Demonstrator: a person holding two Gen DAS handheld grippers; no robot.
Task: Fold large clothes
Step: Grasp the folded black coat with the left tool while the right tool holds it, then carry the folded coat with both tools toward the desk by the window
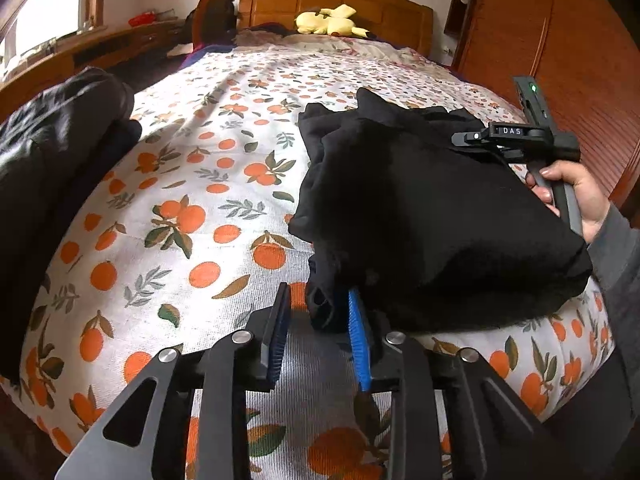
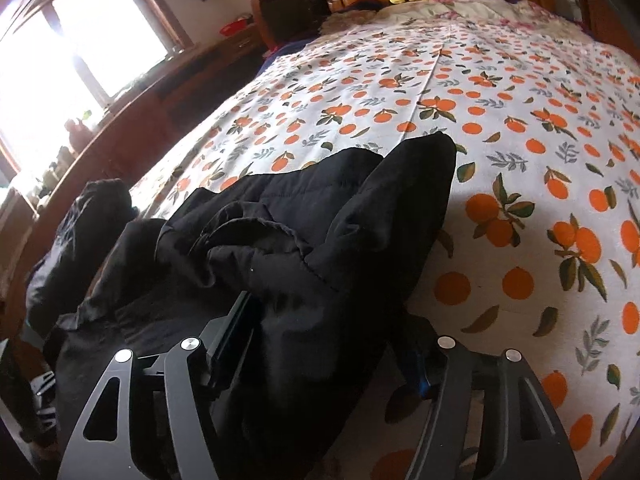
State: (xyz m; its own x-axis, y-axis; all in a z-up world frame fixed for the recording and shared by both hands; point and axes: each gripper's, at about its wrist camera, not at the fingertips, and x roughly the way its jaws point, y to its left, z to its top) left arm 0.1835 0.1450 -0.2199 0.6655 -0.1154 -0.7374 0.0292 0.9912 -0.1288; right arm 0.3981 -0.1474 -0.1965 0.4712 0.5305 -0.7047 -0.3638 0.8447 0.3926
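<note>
Between the right hand-held gripper (image 2: 332, 344) jaws, parted wide, bunches the black garment (image 2: 304, 240).

a black quilted garment (image 2: 312, 232) lies bunched near the bed's (image 2: 500, 128) front edge.

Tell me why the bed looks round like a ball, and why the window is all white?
Both wrist views use a fisheye lens, which bends the bed into a dome. In the right wrist view the window is blown out by daylight, and the black garment loses detail in shadow. The left wrist view is lit more evenly, though its window glares too.
</note>
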